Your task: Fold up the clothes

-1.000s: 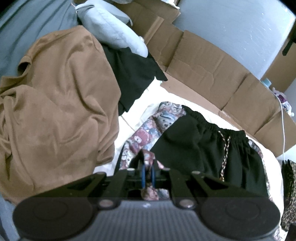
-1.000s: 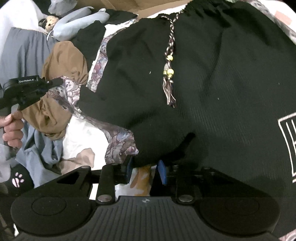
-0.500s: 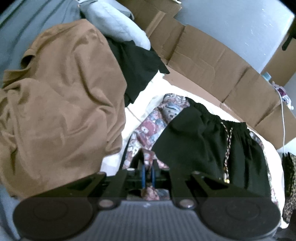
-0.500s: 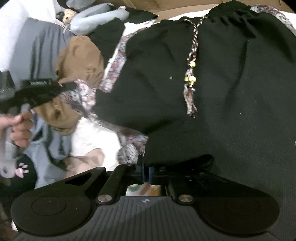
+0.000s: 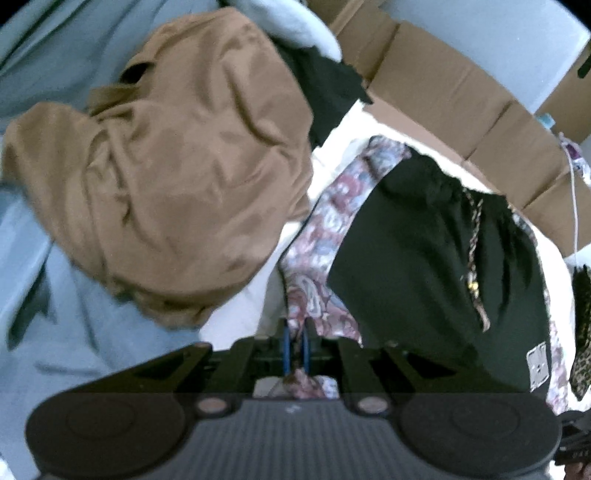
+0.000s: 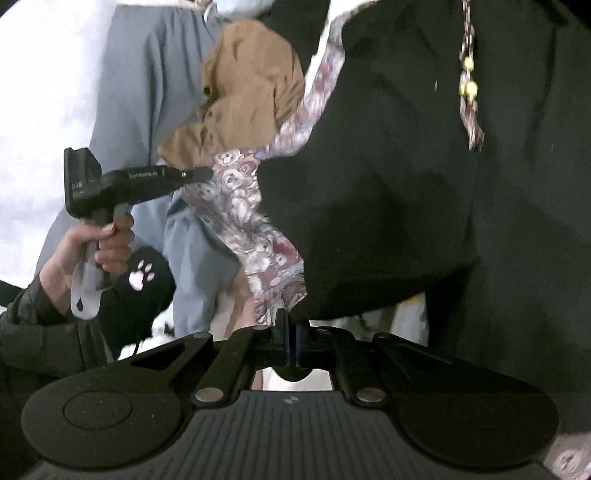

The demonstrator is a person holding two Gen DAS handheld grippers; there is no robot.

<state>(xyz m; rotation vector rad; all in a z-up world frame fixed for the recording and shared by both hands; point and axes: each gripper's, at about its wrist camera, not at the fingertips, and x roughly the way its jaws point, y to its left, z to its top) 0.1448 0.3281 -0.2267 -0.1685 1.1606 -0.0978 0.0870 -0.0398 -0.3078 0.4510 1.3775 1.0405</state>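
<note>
Matt black knit shorts (image 5: 424, 258), soft brown cloth (image 5: 184, 166), rough cardboard (image 5: 443, 96), matt plastic tongs (image 6: 290, 334).

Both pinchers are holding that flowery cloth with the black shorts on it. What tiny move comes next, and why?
Probably lift both together. The left gripper and right gripper are shut on the patterned cloth at its near edge, and the black shorts hang with it, ready to fold over.

Flattened cardboard sheets (image 5: 461, 92) are standing along a pale wall (image 5: 491, 33) behind the bed. A white cable (image 5: 574, 206) is hanging down in front of them at the right. A light blue pillow (image 5: 295, 26) is lying at the top.
</note>
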